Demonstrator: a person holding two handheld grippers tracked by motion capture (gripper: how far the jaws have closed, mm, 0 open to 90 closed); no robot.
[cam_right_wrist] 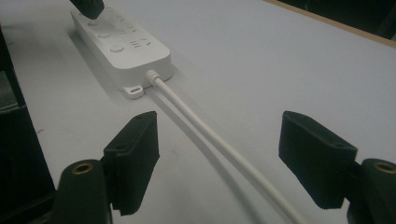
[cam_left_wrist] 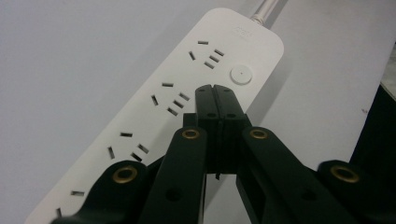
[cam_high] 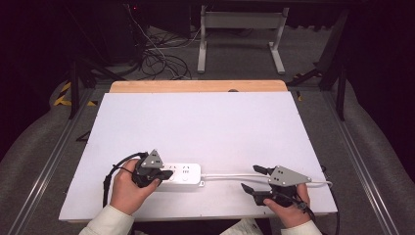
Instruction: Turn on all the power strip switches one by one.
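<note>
Two grippers — left gripper (cam_left_wrist: 215, 91) fingers clenched over one power strip (cam_high: 182, 174); right gripper (cam_right_wrist: 219, 158) fingers released astride its cord (cam_right_wrist: 205, 128).

My left gripper (cam_high: 166, 174) covers the power strip's (cam_high: 188, 174) near end; its cord (cam_right_wrist: 219, 144) exits the right gripper view's bottom edge.

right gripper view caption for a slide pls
Open right gripper straddling the white cable that runs from the power strip.

Overhead looks forward; gripper views share the power strip (cam_left_wrist: 187, 98).
</note>
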